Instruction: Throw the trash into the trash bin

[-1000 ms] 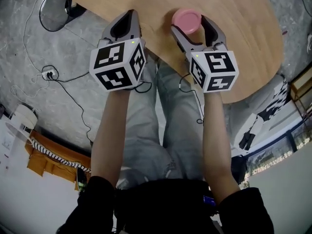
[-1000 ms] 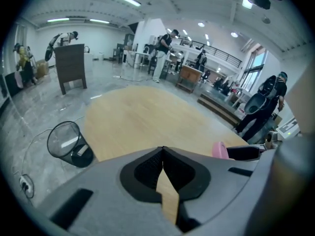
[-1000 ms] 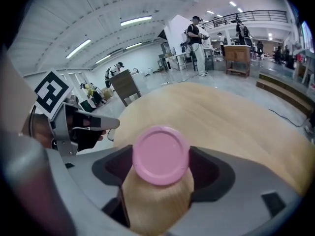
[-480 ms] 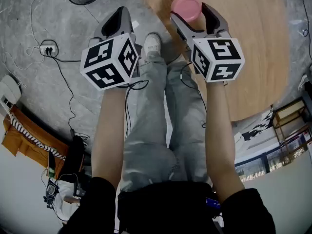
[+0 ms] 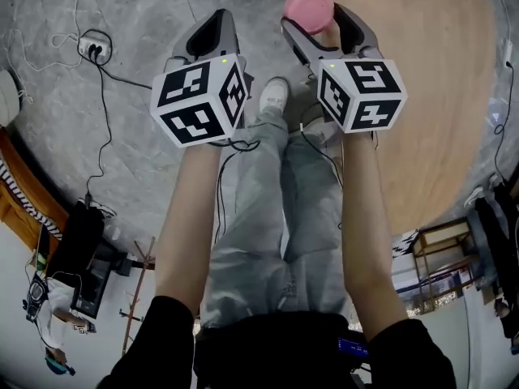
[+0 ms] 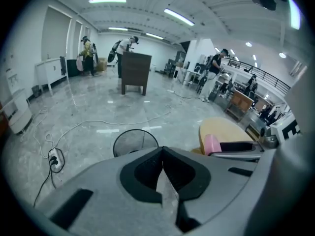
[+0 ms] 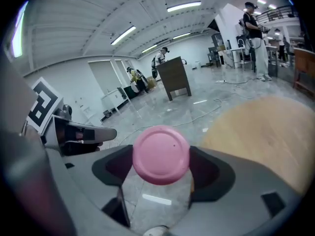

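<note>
Trash: clear plastic bottle with pink round cap (image 7: 161,155), clamped in right gripper (image 5: 315,21), by the edge of the wooden surface (image 5: 422,96).
Handling: likely light, slippery, crushable; hold below cap.
Left gripper (image 6: 162,156): closed, empty.
Bin: black wire-mesh trash bin (image 6: 135,131) ahead.

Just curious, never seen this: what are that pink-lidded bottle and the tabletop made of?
The bottle looks like clear plastic: the floor shows through it. Its pink cap is matte, likely plastic. The tabletop looks like tan wood or laminate, smooth.
</note>
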